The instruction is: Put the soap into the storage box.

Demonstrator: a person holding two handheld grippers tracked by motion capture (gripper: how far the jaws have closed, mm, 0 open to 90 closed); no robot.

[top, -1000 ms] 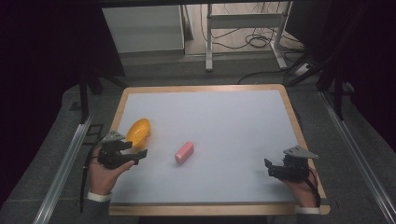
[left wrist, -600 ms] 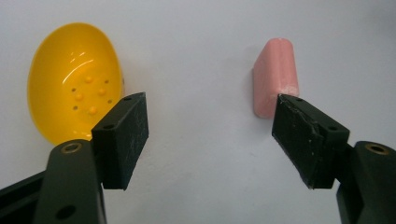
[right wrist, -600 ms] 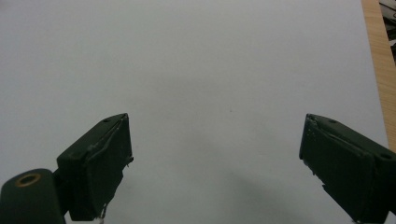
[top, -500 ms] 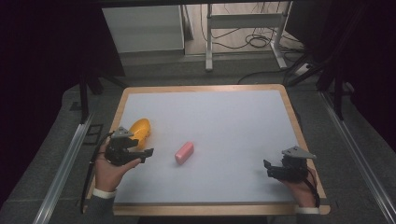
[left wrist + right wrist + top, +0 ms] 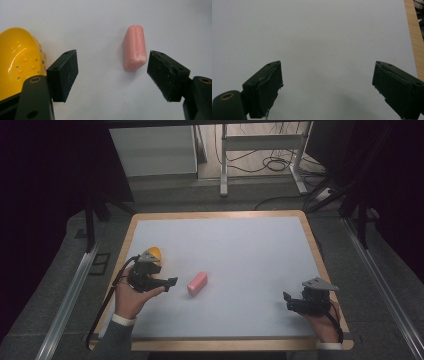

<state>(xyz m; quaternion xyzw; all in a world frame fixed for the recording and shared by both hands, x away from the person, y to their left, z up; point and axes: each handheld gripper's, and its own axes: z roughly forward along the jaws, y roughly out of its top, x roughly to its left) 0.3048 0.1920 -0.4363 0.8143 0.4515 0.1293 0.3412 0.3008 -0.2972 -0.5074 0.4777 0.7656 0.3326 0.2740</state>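
The pink block (image 5: 134,47) lies flat on the white table top (image 5: 240,250), a little left of the middle and toward my side, and in the left gripper view it sits ahead of my left gripper (image 5: 112,72), nearer to the right jaw than to the left one. It looks to me like a small soft bar with rounded edges and a slightly rough, matte skin — I judge it light, maybe a little compressible, and not slippery. I would take it across its two long sides, near the middle of its length, because the ends are rounded and could slide out. My left jaws stand wide apart with nothing between them. My right gripper (image 5: 300,304) rests near the right edge of the table, well apart from the block, and its jaws are also spread open over bare table. Just beside my left gripper is a yellow bowl-like thing (image 5: 17,60) — it is cut off by the frame and partly hidden behind the jaw, so I cannot tell its full shape. The underside of the block is hidden as well.
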